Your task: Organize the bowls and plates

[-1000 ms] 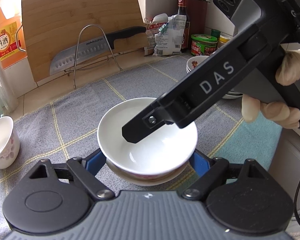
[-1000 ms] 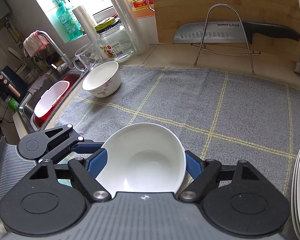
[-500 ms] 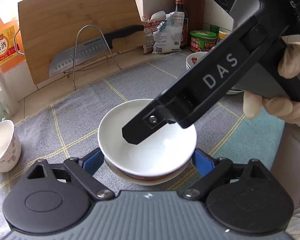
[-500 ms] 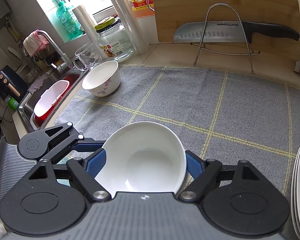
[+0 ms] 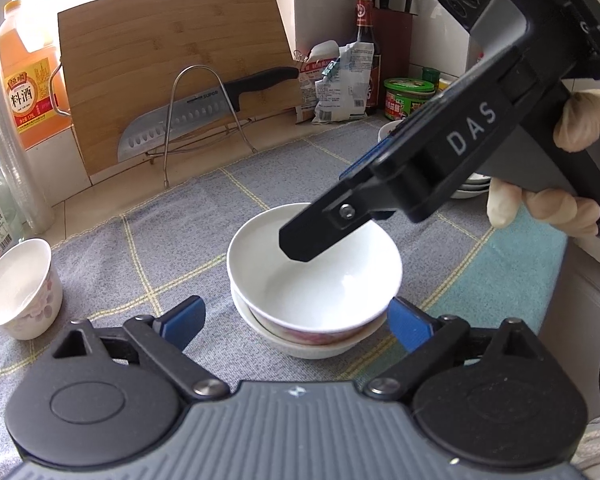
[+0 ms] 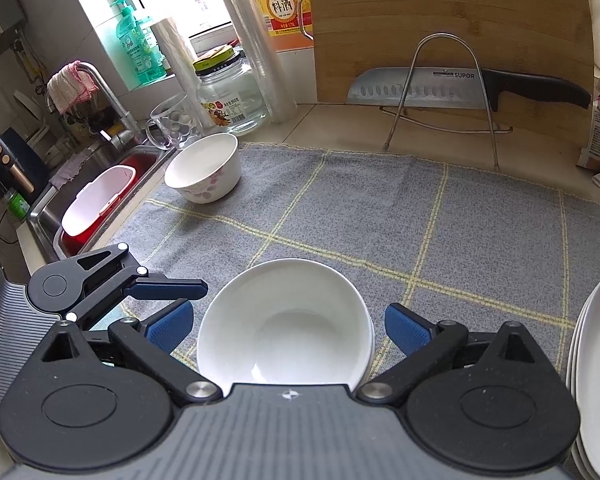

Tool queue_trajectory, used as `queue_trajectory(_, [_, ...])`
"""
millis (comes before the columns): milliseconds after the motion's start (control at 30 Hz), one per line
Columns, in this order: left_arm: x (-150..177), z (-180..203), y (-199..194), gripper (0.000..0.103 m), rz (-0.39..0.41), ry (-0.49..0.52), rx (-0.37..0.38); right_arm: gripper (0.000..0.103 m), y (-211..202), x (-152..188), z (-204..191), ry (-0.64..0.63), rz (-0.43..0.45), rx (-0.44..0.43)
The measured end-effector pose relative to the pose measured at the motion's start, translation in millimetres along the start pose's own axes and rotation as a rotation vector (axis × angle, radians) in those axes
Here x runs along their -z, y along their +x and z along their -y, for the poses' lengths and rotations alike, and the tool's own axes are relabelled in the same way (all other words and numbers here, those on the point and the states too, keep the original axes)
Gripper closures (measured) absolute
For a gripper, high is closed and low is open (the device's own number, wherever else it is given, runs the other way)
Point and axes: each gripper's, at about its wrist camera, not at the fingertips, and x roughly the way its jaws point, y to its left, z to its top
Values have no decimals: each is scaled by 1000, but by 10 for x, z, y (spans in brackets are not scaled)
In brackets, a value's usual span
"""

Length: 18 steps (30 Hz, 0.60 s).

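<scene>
Left wrist: white bowl nested in another; both my claws spread wide; flowered bowl left.

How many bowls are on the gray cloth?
3 for sure: a white bowl nested in a second bowl between both open grippers, and a flowered bowl near the sink. Another may sit behind the right gripper, mostly hidden.

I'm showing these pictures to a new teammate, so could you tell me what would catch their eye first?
First, the white bowl nested in a second bowl mid-mat on the grey checked mat, with both open tools around it: the left tool in front and the right tool over it. Next, the big knife on its wire rack against the bamboo cutting board behind.
</scene>
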Motion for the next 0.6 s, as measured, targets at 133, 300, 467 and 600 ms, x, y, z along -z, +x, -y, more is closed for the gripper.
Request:
queue_trajectory(133, [34,-122,-95,5,33,-42,-26,0,-30,-5,-110,-48,8,38])
queue_trajectory(300, [98,-336,-184,5,53,-109,-82,0,-20,-35,-235,-96,10,54])
queue_trajectory(467, [217,-537,-265,4,59,-139,-161,0,33,-110,-349,-127,17,61])
queue_trajectory(600, [320,-753,-315,4,54,-174,-202,0,113,-201,-459,-153,18,71])
